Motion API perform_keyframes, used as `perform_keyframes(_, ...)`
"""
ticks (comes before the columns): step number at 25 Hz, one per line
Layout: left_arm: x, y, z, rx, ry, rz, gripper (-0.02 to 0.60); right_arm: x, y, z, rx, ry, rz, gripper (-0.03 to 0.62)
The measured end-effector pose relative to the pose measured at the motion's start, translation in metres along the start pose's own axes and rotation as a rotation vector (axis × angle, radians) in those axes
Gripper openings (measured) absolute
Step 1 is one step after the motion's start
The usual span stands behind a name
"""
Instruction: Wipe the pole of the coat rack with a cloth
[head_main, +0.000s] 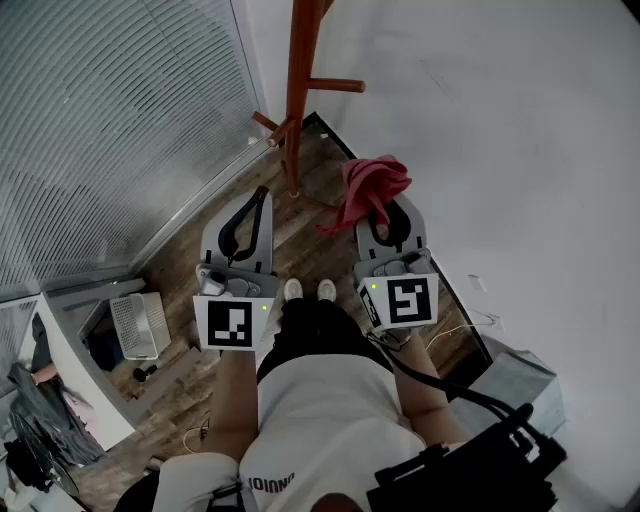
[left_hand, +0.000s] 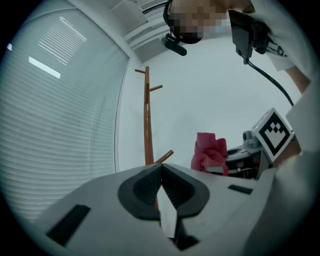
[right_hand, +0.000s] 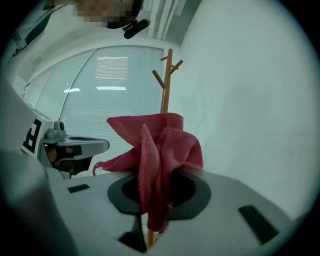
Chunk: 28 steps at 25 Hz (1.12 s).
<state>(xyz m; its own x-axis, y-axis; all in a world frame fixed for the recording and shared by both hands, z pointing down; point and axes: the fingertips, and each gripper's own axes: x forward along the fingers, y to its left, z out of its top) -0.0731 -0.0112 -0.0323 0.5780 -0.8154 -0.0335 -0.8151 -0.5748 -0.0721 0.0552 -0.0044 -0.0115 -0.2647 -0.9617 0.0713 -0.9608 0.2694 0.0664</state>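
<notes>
My right gripper (head_main: 388, 222) is clamped on the cloth (head_main: 372, 183), a red bunch spilling out past the jaws. My left gripper (head_main: 258, 205) is closed on nothing, its tips meeting. The two are held side by side over the wood floor (head_main: 210, 360), the left at 9 o'clock of the right.

The pole (head_main: 297, 90) rises at 11 o'clock from the cloth, near it but clearly apart, and at 1 o'clock from the left gripper. It stands in the corner, with blinds (head_main: 110, 120) at 9 o'clock and a white wall (head_main: 500, 130) at 3 o'clock.

I judge that wiping has not begun and this is the approach. The next move calls for carrying the cloth toward 11 o'clock until it presses the pole, then stroking along it. The left gripper would have to open before it could steady the rack.
</notes>
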Motion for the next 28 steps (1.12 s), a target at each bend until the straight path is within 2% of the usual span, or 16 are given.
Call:
perform_keyframes(20, 0.003, -0.009, -0.007, -0.028, 0.017, -0.011, 0.014, 0.002, -0.002, -0.010, 0.022, 0.006, 0.016, 0.086)
perform_keyframes(28, 0.005, -0.008, -0.044, -0.080, 0.052, -0.009, 0.014, 0.017, 0.008, -0.037, -0.014, 0.025, 0.044, 0.086)
